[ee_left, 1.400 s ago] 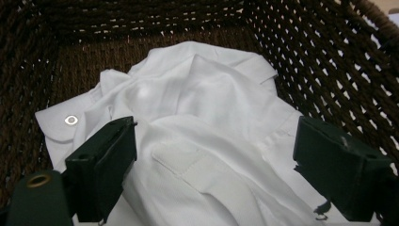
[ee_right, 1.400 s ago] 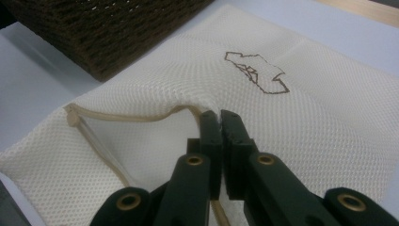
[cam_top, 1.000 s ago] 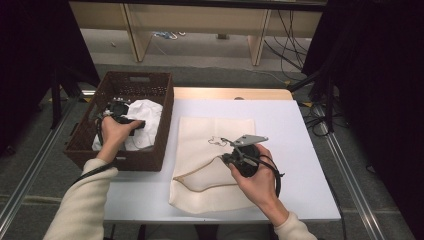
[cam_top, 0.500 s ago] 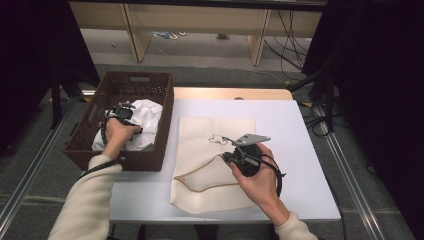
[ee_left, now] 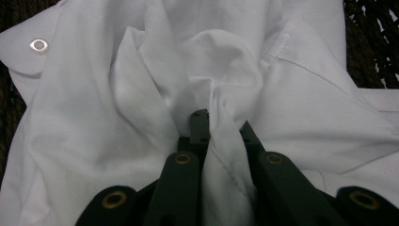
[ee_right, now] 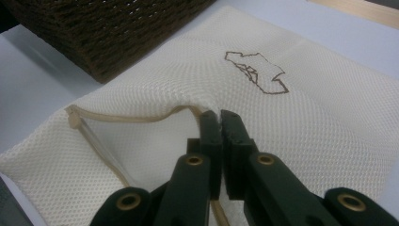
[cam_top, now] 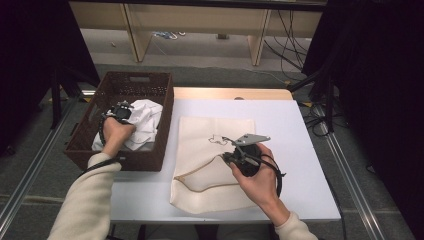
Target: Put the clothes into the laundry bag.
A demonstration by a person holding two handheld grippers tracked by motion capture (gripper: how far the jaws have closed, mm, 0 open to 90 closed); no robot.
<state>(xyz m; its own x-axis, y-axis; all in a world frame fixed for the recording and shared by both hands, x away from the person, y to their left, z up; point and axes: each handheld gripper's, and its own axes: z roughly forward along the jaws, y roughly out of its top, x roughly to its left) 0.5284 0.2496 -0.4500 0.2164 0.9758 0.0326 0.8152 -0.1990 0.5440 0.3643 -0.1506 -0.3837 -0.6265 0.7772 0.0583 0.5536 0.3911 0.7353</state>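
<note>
A crumpled white shirt (cam_top: pixel 147 117) lies in a dark brown wicker basket (cam_top: pixel 166 107) at the table's left. My left gripper (cam_top: pixel 122 111) is down in the basket. Its jaws have just been closing and now pinch a raised fold of the shirt (ee_left: pixel 301 103), as the left gripper view (ee_left: pixel 221 125) shows. A cream mesh bag (cam_top: pixel 210 135) with a brown outline print lies flat on the white table. My right gripper (cam_top: pixel 227 157) is shut on the bag's corded open edge (ee_right: pixel 141 117), the jaws (ee_right: pixel 220 117) pressed together and lifting that edge slightly.
The basket's wall (ee_right: pixel 108 33) stands just left of the bag. White table top (cam_top: pixel 295 125) stretches to the right of the bag. Beyond the table's far edge are wooden furniture legs and cables on the floor.
The left gripper's jaws have closed on a fold of the white shirt in the basket. The right hand and the bag have not moved.
</note>
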